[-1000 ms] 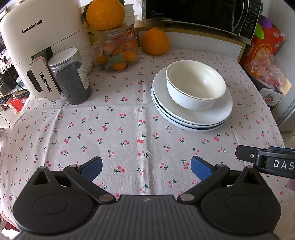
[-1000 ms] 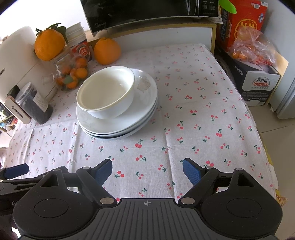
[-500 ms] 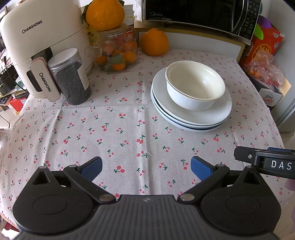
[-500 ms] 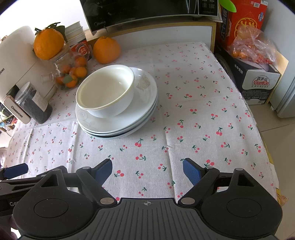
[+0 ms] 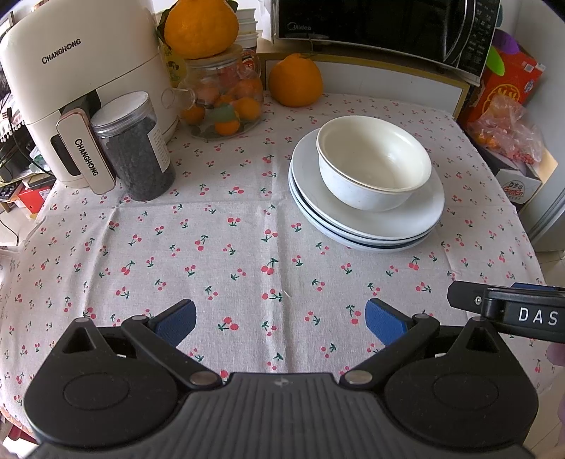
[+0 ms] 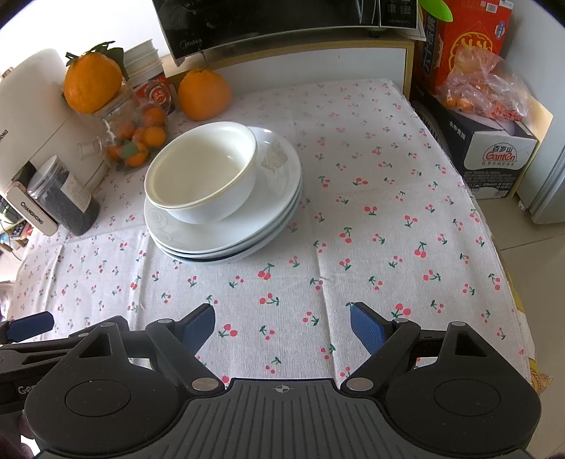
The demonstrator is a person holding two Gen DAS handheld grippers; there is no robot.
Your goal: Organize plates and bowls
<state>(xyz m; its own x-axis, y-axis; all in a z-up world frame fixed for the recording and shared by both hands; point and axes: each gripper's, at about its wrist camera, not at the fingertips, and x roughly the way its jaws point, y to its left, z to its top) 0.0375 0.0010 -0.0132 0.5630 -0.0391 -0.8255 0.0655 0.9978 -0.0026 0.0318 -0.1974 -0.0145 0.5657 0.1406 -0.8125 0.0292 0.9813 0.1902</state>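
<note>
A white bowl (image 5: 374, 162) (image 6: 201, 176) sits in a stack of white plates (image 5: 416, 215) (image 6: 279, 197) on the cherry-print tablecloth. My left gripper (image 5: 279, 319) hovers open over bare cloth near the table's front, well short of the stack, with nothing between its blue pads. Open too, my right gripper (image 6: 282, 325) hangs over the cloth in front of the stack and to its right, holding nothing. Each gripper's body shows at the edge of the other's view.
At the back left stand a white air fryer (image 5: 81, 70), a dark-filled jar (image 5: 136, 144) and a glass jar of small oranges (image 5: 222, 102) with a large orange on top. Another orange (image 5: 296, 82) and a microwave (image 5: 385, 28) lie behind. Boxes and a bag (image 6: 483, 95) crowd the right edge.
</note>
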